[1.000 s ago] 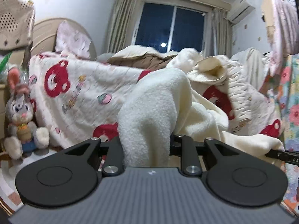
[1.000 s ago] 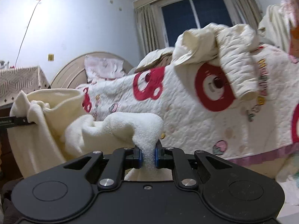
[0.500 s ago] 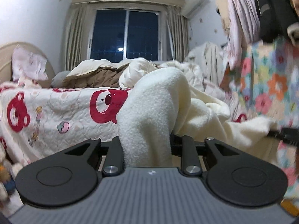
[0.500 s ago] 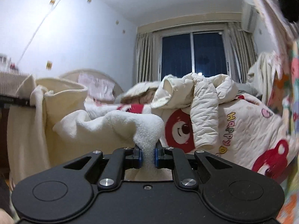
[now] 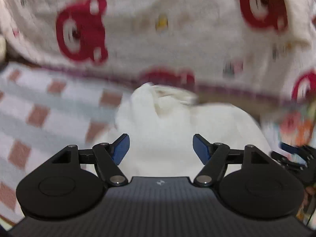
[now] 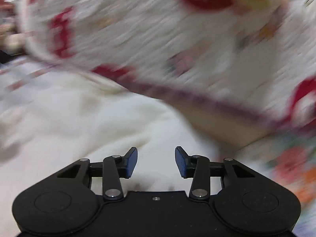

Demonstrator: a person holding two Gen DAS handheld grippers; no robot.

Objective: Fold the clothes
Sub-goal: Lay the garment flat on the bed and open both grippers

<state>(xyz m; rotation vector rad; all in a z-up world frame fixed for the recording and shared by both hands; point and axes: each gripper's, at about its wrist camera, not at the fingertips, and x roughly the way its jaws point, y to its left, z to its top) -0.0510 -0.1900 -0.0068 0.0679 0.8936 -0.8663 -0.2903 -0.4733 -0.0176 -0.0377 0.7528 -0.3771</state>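
Left claw spread, empty, cream fleece garment at 12 o'clock. Right claw also spread above it. Bear-print quilt beyond, blurred.

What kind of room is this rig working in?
Probably a bedroom, though both views are blurred: a bear-print quilt hangs over what looks like a bed edge, with a cream fleece garment heaped below it and both grippers open.

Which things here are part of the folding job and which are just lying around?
Job: cream fleece garment, left gripper open, right gripper open.

Lying about: bear-print quilt, checked mat, floral fabric.
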